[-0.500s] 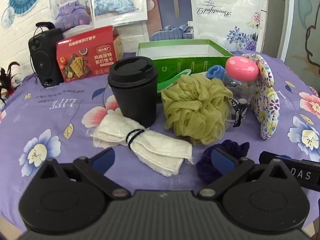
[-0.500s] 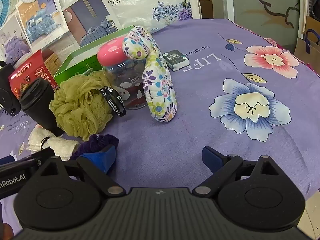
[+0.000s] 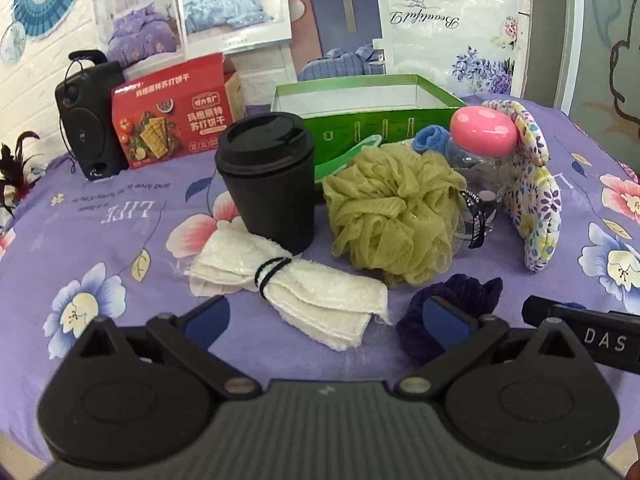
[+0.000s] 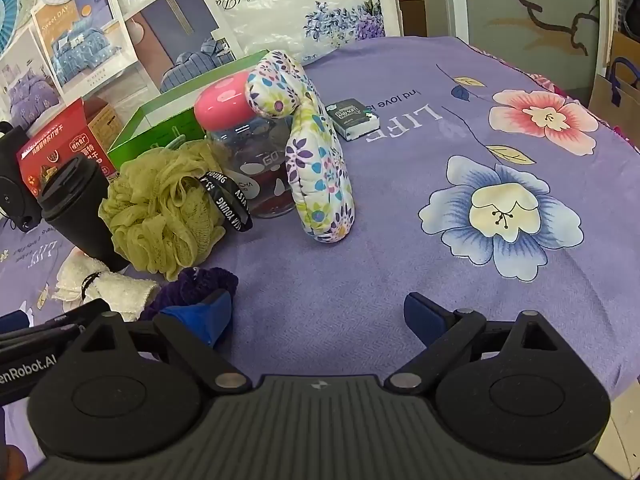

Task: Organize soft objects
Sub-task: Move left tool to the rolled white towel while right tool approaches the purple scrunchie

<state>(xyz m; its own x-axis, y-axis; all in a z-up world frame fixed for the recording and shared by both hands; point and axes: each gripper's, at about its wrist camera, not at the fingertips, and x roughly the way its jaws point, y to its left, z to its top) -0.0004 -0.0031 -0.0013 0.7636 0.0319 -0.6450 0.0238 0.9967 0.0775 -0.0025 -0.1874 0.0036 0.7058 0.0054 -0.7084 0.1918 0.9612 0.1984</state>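
A white towel (image 3: 296, 284) bound by a black hair tie lies just ahead of my left gripper (image 3: 326, 320), which stands open and empty. Behind it sit an olive mesh bath pouf (image 3: 394, 212), a dark purple scrunchie (image 3: 460, 292) by the left gripper's right finger, and a floral oven mitt (image 3: 536, 200) leaning on a jar. A blue cloth (image 3: 430, 138) peeks out behind the pouf. My right gripper (image 4: 318, 316) is open over bare cloth, its left finger beside the scrunchie (image 4: 200, 284); the mitt (image 4: 316, 160) and the pouf (image 4: 160, 208) lie ahead.
A black lidded cup (image 3: 270, 180) stands behind the towel. A green open box (image 3: 368, 120), a red cracker box (image 3: 172, 120) and a black speaker (image 3: 86, 124) line the back. A clear jar with a pink lid (image 4: 248, 148) and a small dark packet (image 4: 354, 118) rest on the purple floral cloth (image 4: 500, 216).
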